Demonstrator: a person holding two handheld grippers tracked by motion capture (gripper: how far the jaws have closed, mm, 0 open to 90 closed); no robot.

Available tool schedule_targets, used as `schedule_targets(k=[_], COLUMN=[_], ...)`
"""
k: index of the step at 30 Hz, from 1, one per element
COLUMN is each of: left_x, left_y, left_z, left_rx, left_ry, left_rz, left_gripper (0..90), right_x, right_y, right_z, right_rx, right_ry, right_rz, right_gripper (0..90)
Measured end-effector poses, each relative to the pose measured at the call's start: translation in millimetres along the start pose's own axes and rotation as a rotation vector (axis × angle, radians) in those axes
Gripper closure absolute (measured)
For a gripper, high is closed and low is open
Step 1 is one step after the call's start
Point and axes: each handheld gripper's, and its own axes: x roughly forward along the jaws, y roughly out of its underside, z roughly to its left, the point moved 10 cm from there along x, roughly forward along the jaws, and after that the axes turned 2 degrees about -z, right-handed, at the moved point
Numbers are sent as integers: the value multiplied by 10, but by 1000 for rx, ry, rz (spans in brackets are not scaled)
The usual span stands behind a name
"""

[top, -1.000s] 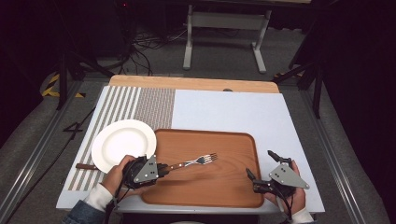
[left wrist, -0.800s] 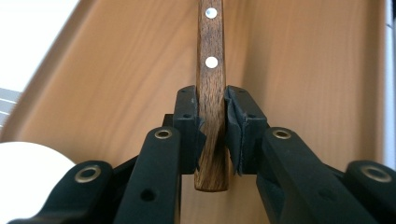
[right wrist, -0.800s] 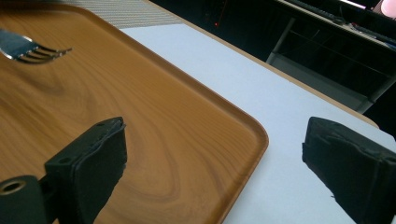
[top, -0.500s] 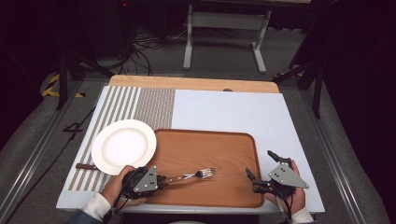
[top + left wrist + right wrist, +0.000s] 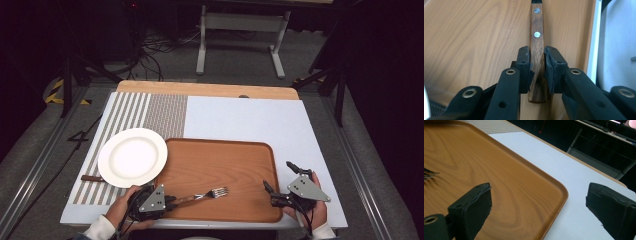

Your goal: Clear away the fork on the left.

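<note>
The wooden-handled metal fork (image 5: 209,194) is lying along the near part of the rectangular brown wooden tray (image 5: 220,160), tines pointing toward the tray's right side; your left gripper (image 5: 537,67) is clamping the fork's riveted handle between its black jaws, which are closing snugly on both sides of the wood; that gripper is sitting at the tray's near left corner, with your hand behind it. The round white plate (image 5: 132,157) is resting just left of the tray, its edge overlapping the tray's left rim; a dark brown handle (image 5: 92,178) is poking out from under the plate, away from the tray. Your right gripper (image 5: 539,207) is hovering at the tray's near right corner, jaws spread wide with nothing between them; one jaw is over the tray, the other over the pale blue table mat (image 5: 250,117).
</note>
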Motion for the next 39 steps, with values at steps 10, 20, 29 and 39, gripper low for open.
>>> schedule_targets(k=[10, 20, 29, 39], left_x=[-120, -39, 266, 573], left_y=[-86, -473, -689, -795], left_z=[35, 115, 42, -64], left_rx=[-16, 93, 182, 302], left_ry=[8, 64, 151, 224], left_rz=[-90, -136, -86, 4], left_gripper=[754, 900, 900, 900], right_x=[-4, 2, 11, 26], right_y=[-9, -8, 6, 29], right_z=[3, 8, 6, 20], right_rx=[-2, 0, 3, -1], right_ry=[1, 0, -4, -11], right_rz=[-4, -2, 1, 9], right_gripper=[74, 74, 74, 74])
